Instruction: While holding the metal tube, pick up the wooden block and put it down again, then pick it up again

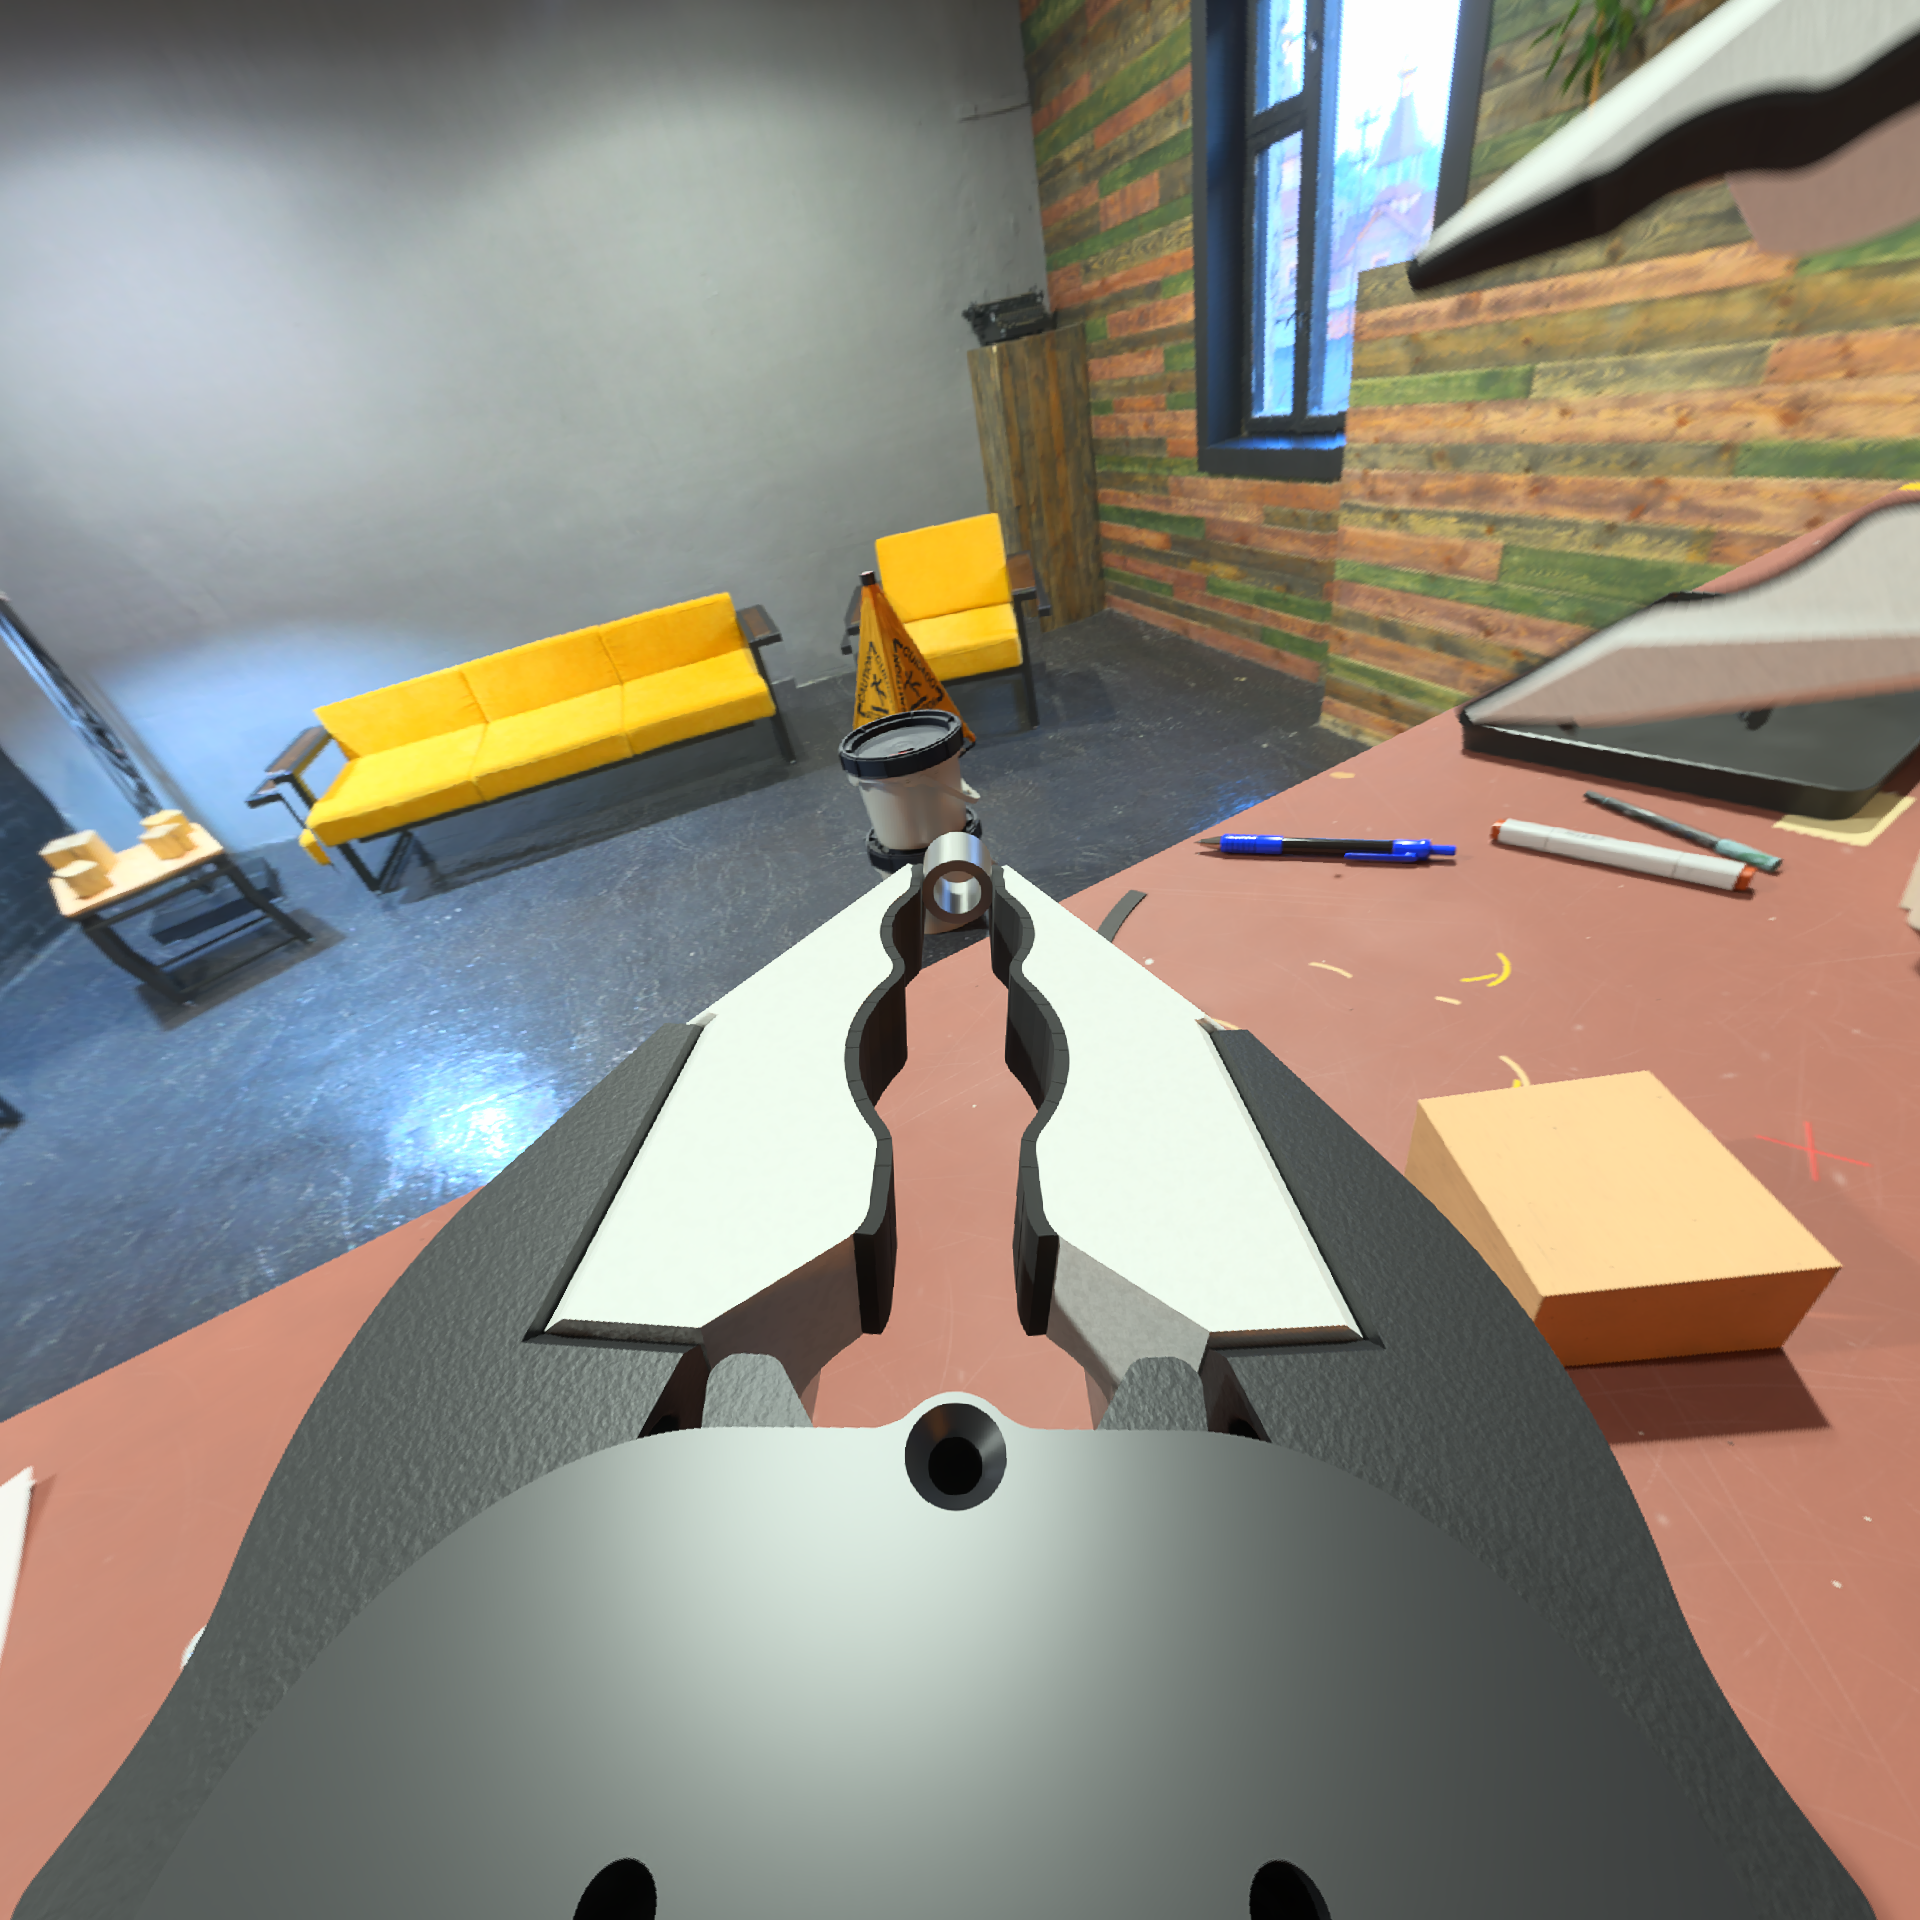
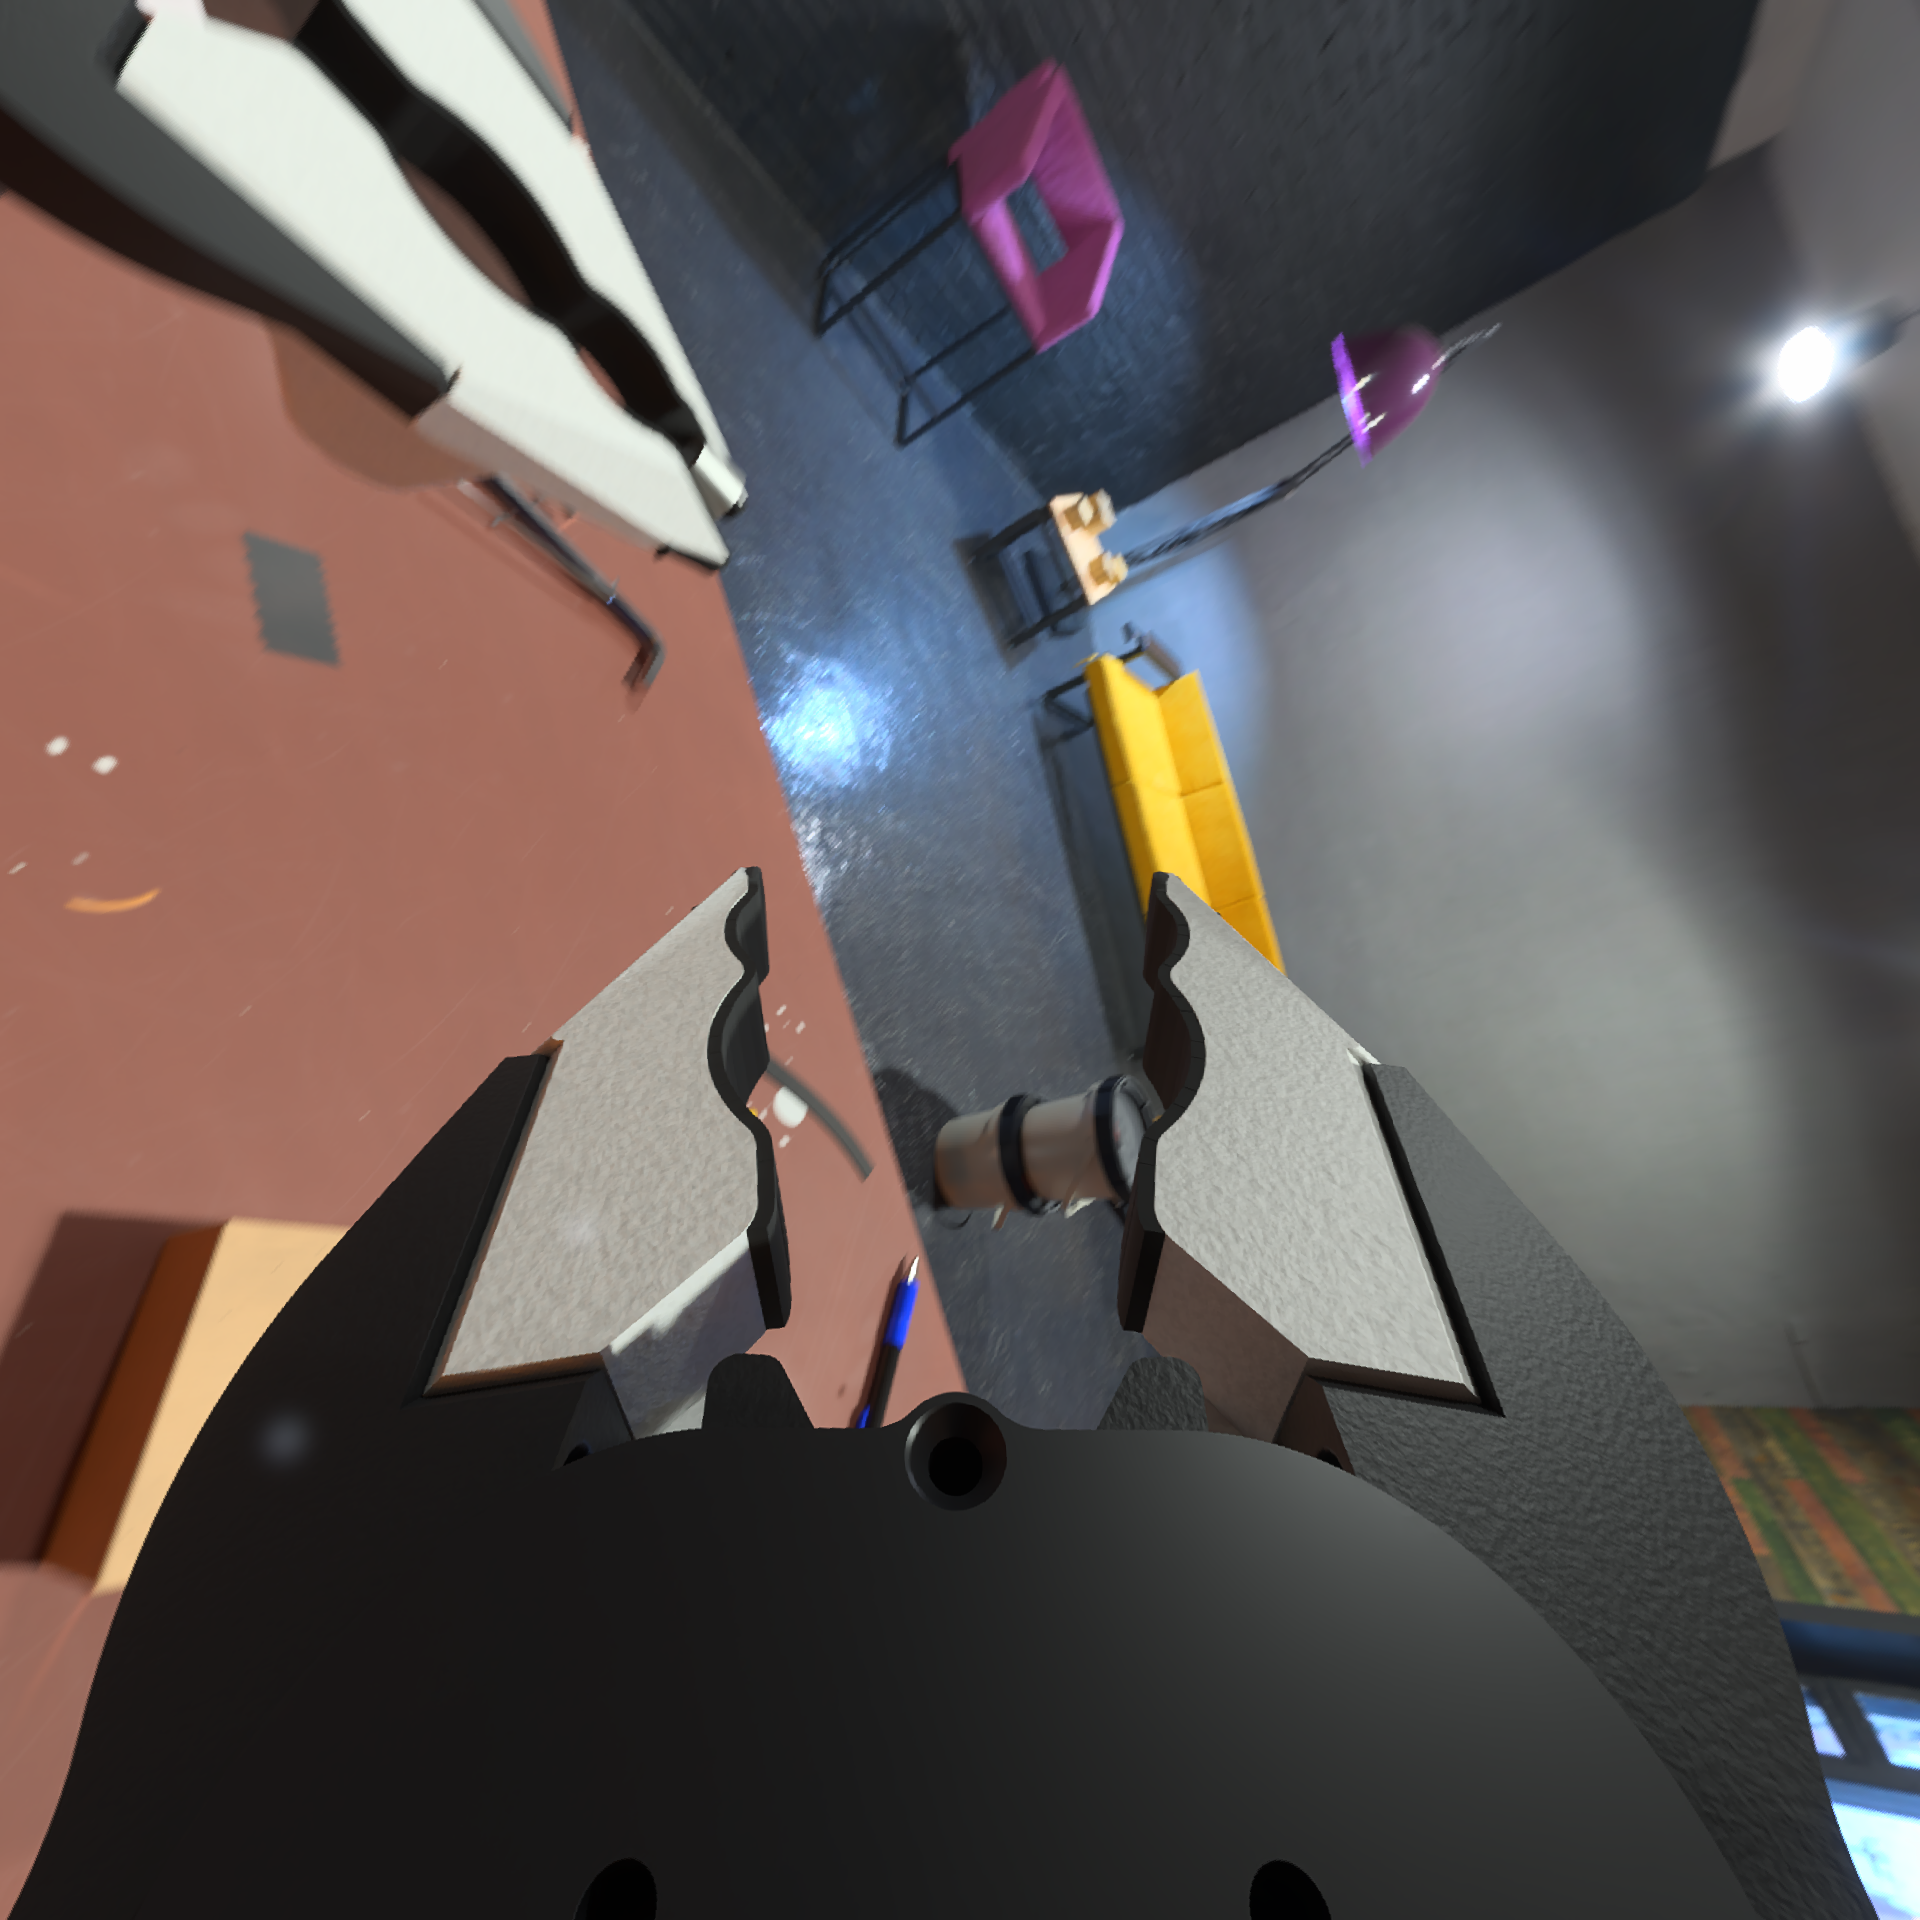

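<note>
Leftmost, beyond the table edge, a yellow three-seat sofa [image 1: 540, 717] stands on the dark blue-grey floor [image 1: 312, 1091] against a grey wall [image 1: 468, 260], with a lidded white bucket [image 1: 906, 779] near it. Centrally, the left gripper [image 1: 957, 894] pinches a short silver metal tube [image 1: 957, 881] between its fingertips, lifted above the reddish-brown scratched tabletop [image 1: 1351, 997]. Further right, a blue ballpoint pen [image 1: 1330, 848] and a white marker with an orange cap [image 1: 1621, 854] lie on the table. Nearer, the pale rectangular wooden block [image 1: 1616, 1210] rests flat on the tabletop, just beside the left gripper, touching nothing else. At far right, the right gripper [image 2: 957, 925] hovers above the table, tilted sideways, its fingers spread wide and empty. Behind stands a striped wood-plank wall [image 1: 1558, 416] with a dark-framed window [image 1: 1309, 229].
</note>
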Controlling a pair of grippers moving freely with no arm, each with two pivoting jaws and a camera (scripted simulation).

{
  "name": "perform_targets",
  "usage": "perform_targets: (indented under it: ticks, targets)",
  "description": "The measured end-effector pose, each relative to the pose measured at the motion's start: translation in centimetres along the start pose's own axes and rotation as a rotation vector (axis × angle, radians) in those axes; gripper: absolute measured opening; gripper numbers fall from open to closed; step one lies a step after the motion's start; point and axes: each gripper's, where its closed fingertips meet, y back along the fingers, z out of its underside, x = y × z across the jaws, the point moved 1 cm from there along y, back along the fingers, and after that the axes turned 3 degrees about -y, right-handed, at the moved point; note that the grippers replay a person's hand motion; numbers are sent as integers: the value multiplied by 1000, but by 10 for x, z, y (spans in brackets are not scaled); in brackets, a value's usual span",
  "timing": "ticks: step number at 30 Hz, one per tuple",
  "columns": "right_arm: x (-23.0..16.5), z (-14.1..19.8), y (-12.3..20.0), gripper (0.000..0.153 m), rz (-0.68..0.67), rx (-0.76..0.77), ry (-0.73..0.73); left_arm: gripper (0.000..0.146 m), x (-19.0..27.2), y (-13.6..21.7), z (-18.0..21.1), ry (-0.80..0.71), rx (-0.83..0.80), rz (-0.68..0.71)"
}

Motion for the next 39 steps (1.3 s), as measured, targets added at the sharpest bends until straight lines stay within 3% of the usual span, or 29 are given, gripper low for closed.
perform_targets:
  ticks: [8,12,15,19,25,30,36,39]
  targets:
    - [-51,78,29,112,-286,-149,-265,11,-2,1,-1,44,36,47]
    - [-97,121,34,127,-478,-247,-487,11,-5,0,2,78,33,65]
    - [-134,146,29,142,-557,-338,-572,11,-5,-1,4,79,26,69]
    - [-164,168,21,138,-614,-452,-671,11,-3,-3,8,89,15,86]
    - [-179,180,13,125,-701,-598,-689,11,4,-8,15,87,-15,113]
    - [-183,182,5,119,-777,-703,-656,11,8,-9,18,87,-24,129]
    - [-185,179,3,98,-881,-812,-574,11,11,-10,18,84,-28,139]
    - [-185,179,2,97,-903,-846,-528,11,11,-10,17,84,-27,141]
